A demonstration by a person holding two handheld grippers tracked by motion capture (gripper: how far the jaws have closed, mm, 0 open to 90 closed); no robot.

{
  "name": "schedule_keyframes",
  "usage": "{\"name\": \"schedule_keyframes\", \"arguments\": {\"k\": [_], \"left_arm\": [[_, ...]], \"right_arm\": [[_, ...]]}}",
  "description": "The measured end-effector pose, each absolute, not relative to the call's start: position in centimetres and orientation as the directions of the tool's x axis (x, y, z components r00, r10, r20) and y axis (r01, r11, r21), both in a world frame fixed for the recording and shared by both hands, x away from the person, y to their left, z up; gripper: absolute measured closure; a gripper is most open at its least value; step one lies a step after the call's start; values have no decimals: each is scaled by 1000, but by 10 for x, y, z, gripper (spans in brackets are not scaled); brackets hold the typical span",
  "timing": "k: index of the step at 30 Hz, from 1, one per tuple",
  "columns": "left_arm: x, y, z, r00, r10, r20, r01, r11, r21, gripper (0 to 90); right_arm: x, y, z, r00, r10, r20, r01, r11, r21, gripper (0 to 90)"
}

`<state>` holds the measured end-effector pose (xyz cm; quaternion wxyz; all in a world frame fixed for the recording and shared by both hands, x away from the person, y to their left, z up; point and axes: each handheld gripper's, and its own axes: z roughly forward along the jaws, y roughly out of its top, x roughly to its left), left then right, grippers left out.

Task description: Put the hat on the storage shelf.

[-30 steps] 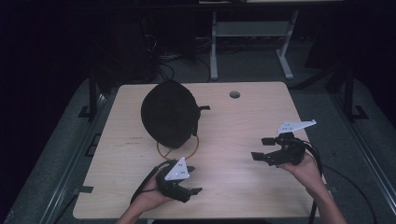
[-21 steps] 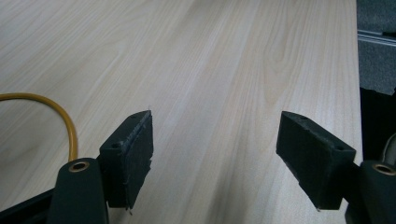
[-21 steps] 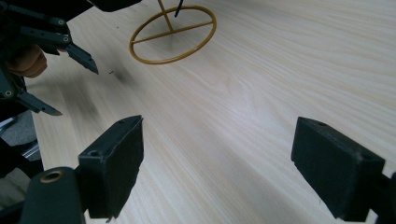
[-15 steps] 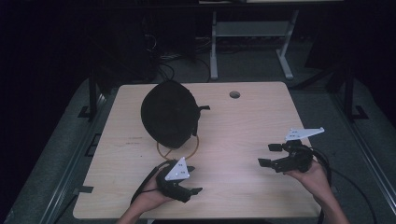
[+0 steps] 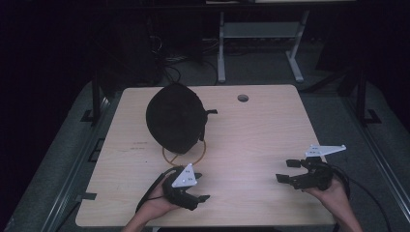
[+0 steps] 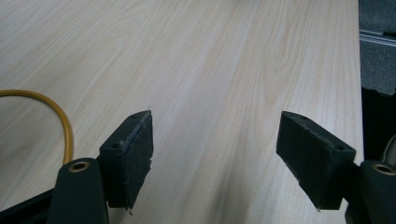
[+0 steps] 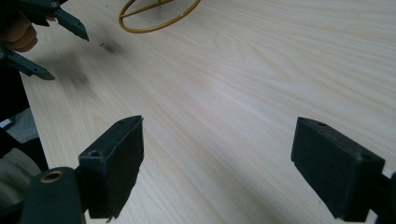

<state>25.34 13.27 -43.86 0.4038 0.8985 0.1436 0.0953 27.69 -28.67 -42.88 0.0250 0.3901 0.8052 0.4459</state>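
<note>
A black, rounded, bag-like thing (image 5: 174,118) lies on the far left part of the wooden table (image 5: 251,130), with a small strap poking out on its right. A yellow loop of cord (image 5: 193,157) shows from under its near edge; the same yellow loop (image 7: 159,18) and its curve (image 6: 65,126) appear in the gripper views. My left gripper (image 5: 200,187) (image 6: 217,158) rests near the front edge, just in front of the loop, open and holding nothing. My right gripper (image 5: 285,170) (image 7: 217,163) is at the near right, open over bare wood.
A round cable hole (image 5: 242,98) sits in the far part of the table. The left hand and left gripper (image 7: 70,57) show at the top left of the right gripper view. The table's right edge (image 6: 359,70) lies close ahead of the left gripper. Dark floor and desk legs lie beyond.
My right gripper has drawn back towards the near right corner of the table, still open. The left gripper has hardly moved.
</note>
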Motion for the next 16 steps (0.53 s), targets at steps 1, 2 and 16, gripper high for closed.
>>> {"name": "schedule_keyframes", "arguments": {"k": [1,2,16], "left_arm": [[253,133,-439,940,336,54,182,-632,754,274],[253,133,-439,940,337,54,183,-630,755,274],[253,131,-439,944,326,51,179,-637,750,274]], "right_arm": [[276,-288,-431,-692,651,311,609,296,736,165],[274,-288,-432,-691,652,312,610,295,735,166],[242,-293,-455,-687,660,304,599,277,751,165]]}}
